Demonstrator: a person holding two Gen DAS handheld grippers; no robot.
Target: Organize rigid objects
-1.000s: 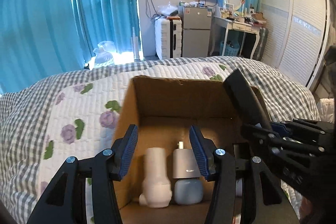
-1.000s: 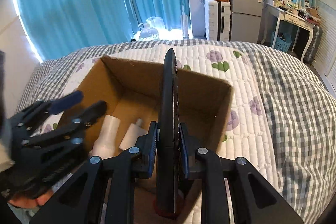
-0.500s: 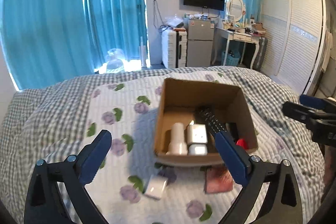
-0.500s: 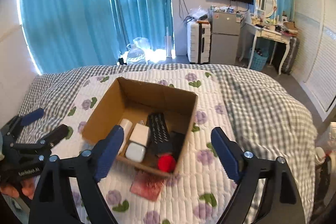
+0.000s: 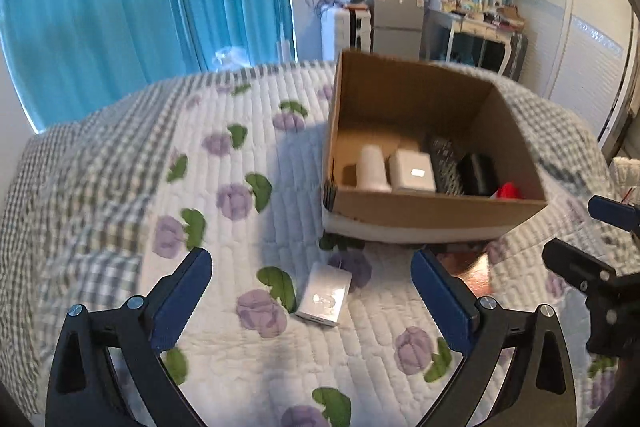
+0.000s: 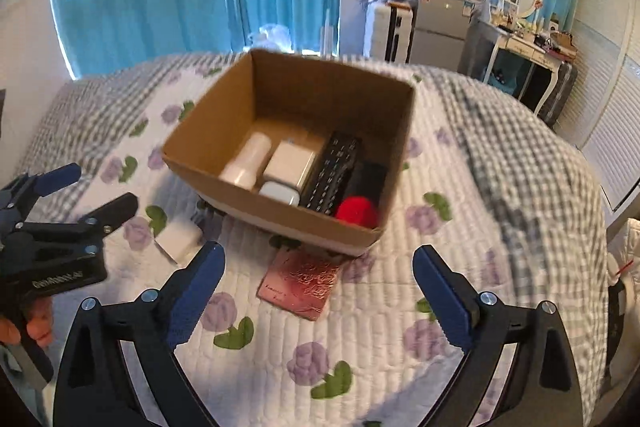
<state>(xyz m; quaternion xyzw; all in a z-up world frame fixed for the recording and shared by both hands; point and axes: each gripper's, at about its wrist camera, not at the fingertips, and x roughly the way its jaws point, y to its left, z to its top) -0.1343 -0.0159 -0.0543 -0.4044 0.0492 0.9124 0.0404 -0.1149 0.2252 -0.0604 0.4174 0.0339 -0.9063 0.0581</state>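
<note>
Cardboard box (image 6: 280,223) is sitting on the bed (image 6: 500,195), holding a white bottle (image 6: 246,163), white chargers (image 6: 288,165), a black remote (image 6: 332,171) and a red thing (image 6: 357,213). Most looks packed. A small white box (image 5: 325,294) and a pink card (image 6: 302,281) are lying outside, at the box's six o'clock. Left tool (image 5: 312,301) and right tool (image 6: 318,297) are both hovering wide open, holding nothing.

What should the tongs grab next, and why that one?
Probably the left tongs should drop down onto the small white box on the quilt. They are open and empty, and it lies right between their tips. The cardboard box already holds the other things, and only this and the pink card are left outside.
</note>
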